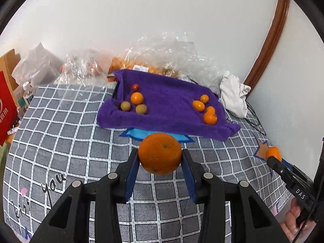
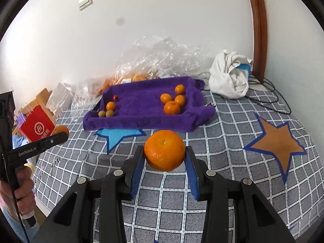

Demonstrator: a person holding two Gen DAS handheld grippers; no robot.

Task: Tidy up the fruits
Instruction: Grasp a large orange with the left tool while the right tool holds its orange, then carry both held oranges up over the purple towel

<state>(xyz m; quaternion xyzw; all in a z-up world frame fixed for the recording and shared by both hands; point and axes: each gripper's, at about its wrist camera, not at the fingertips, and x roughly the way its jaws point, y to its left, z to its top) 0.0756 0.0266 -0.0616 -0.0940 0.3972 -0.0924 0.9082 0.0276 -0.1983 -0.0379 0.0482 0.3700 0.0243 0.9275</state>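
Note:
My left gripper (image 1: pixel 160 158) is shut on a large orange (image 1: pixel 160 156) and holds it above the checked cloth, short of the purple towel tray (image 1: pixel 168 93). My right gripper (image 2: pixel 165 156) is shut on another orange (image 2: pixel 164 150), also in front of the tray (image 2: pixel 141 93). On the tray's left lie a small red fruit (image 1: pixel 135 86), an orange (image 1: pixel 137 98) and two greenish-yellow fruits (image 1: pixel 125 106). On its right sit several small oranges (image 1: pixel 210 117). Each gripper shows in the other view, the right one (image 1: pixel 273 155) and the left one (image 2: pixel 60 134).
Clear plastic bags with more oranges (image 1: pixel 141 66) lie behind the tray against the wall. A white crumpled cloth (image 2: pixel 228 77) and black cables (image 2: pixel 269 93) are at the back right. A red bag (image 2: pixel 37 126) and boxes stand off the left edge.

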